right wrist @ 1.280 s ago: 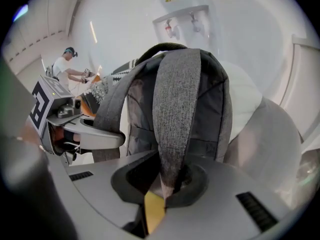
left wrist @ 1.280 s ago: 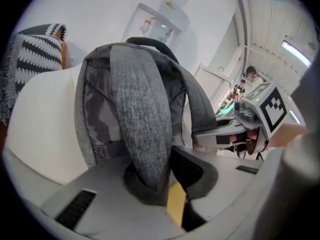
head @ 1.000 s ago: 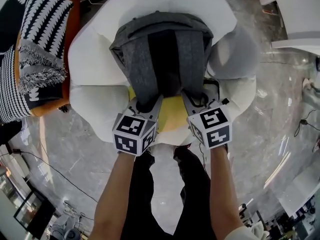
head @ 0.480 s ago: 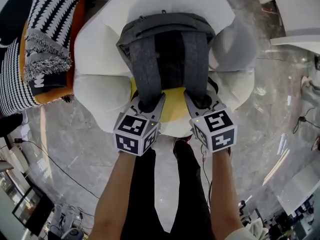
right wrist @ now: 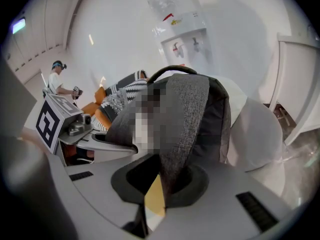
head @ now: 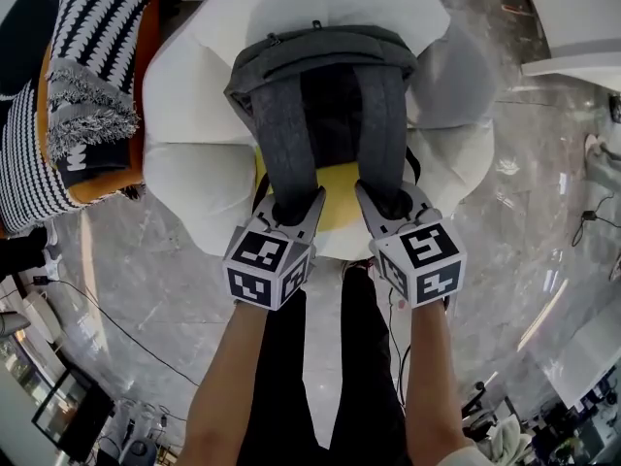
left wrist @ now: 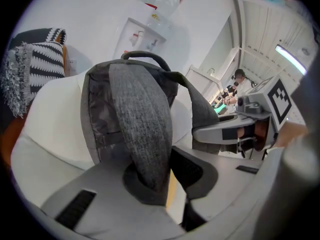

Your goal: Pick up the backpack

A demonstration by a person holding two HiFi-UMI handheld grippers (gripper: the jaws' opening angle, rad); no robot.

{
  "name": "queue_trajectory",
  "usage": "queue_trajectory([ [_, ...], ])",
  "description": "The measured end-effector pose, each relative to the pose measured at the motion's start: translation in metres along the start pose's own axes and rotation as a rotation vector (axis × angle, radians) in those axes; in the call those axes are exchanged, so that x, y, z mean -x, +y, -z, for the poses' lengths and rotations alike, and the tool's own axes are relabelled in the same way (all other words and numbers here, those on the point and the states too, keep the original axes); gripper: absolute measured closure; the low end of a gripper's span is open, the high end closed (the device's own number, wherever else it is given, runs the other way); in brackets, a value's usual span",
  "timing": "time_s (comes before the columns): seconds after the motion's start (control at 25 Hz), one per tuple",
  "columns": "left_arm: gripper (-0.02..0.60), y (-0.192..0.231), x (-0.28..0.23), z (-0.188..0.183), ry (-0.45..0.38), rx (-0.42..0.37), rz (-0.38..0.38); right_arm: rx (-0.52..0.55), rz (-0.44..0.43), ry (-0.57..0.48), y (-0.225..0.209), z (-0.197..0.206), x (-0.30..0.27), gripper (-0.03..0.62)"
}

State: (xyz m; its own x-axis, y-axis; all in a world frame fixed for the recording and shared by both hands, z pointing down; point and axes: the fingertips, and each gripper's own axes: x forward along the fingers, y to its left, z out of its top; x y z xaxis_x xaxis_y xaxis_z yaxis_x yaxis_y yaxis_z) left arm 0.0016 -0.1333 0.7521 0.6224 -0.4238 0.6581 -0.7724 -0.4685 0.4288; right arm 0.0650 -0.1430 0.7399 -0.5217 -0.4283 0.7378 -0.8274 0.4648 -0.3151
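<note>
My left gripper point(head: 294, 210) is clamped on the left strap point(head: 284, 134) and my right gripper point(head: 390, 205) on the right strap point(head: 380, 124). Since a second ago both have drawn up and back toward me, so I judge the lift begun. The grey backpack point(head: 325, 56) still leans in the white chair point(head: 194, 95), over a yellow cushion point(head: 335, 202). Its contents I cannot see

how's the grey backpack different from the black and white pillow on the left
The backpack is plain grey; the pillow is black-and-white patterned with a fringe. The backpack stands against the white armchair, its straps clamped by the left gripper and right gripper; the pillow lies untouched on the orange seat. Both are fabric.
</note>
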Motion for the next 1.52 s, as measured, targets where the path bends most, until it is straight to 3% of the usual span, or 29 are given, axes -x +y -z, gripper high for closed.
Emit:
queue_trajectory([
  [0.36, 0.538, -0.006, 0.024, 0.002, 0.020, -0.080, -0.002, -0.018, 0.001, -0.026, 0.021, -0.004, 0.019, 0.559],
  [0.92, 0.540, -0.034, 0.055, 0.002, 0.030, -0.035, 0.023, -0.030, -0.004, 0.020, 0.032, -0.007, 0.062, 0.559],
  [1.52, 0.541, -0.038, 0.088, -0.027, 0.048, 0.011, 0.022, 0.011, -0.060, 0.108, 0.046, -0.045, 0.094, 0.559],
])
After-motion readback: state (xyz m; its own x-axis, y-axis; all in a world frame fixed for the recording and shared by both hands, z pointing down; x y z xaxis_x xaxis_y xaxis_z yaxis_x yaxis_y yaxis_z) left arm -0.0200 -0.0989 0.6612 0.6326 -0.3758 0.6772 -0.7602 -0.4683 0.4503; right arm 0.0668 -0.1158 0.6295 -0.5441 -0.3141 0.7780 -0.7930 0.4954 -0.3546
